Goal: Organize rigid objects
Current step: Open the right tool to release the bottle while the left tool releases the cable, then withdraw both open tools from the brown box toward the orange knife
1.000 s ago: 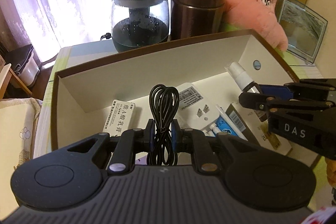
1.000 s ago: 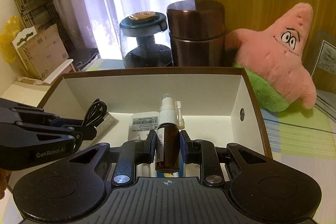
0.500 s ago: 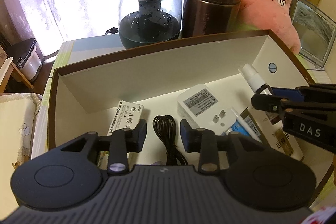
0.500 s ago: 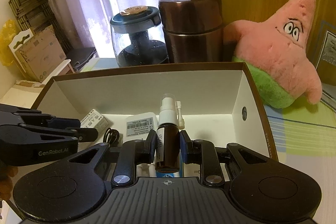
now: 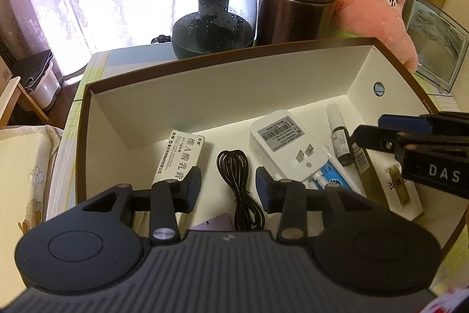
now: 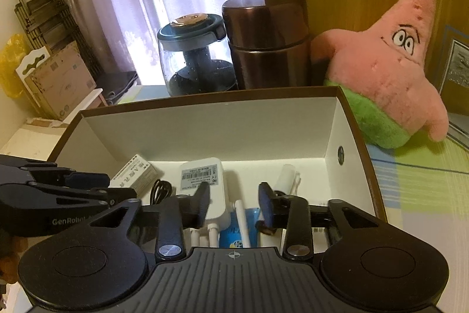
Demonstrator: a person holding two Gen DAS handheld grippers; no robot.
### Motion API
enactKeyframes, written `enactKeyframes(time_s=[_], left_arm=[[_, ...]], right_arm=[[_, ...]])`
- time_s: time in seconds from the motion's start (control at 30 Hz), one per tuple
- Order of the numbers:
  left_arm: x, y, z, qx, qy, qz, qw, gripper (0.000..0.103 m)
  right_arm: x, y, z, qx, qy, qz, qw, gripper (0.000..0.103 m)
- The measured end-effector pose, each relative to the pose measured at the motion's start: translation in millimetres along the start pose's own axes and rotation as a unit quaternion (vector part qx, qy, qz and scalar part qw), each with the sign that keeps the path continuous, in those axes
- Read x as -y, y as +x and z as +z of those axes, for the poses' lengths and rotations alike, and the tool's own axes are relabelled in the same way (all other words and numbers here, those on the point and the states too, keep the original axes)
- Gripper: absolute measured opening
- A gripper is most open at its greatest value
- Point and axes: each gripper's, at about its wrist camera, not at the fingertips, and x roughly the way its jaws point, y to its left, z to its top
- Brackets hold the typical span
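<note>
Both grippers hang over the brown-rimmed, white-lined cardboard box [image 5: 363,69], and both are letting go. The left gripper [image 5: 228,186] has its matte black jaws opening, pads clear of the thin glossy black cable [image 5: 239,181], which lies coiled on the box floor near the front edge, between the jaws but untouched. Left of it, toward the box's left wall, lies a flat white paper carton with printed characters [image 5: 181,157]; to the right sits a smooth white plastic plug adapter [image 5: 283,144], metal prongs up. The right gripper [image 6: 234,201] is opening too (nothing pinched there), and the small dark glass spray bottle with a white nozzle [image 5: 340,138] lies flat by the box's right wall. Beneath it rest white tubes and a blue packet [image 6: 240,233], along the front edge.
</note>
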Motion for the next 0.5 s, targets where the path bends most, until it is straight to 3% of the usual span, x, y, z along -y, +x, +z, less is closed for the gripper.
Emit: enactKeyframes(time_s=[0.17,0.5], left_arm=[[1.4,-11.7,-2.9,0.006,-0.004,-0.007,1.0,0.036],[9.1,-51.4,-15.1,0.027,-0.008,-0.025,0.9993,0.037]], right_arm=[[1.2,-14.8,-6.0,0.01,0.015,0.004,1.0,0.047],[-0.9,-60.1,-18.5,0.039,0.041,0.01,0.998,0.055]])
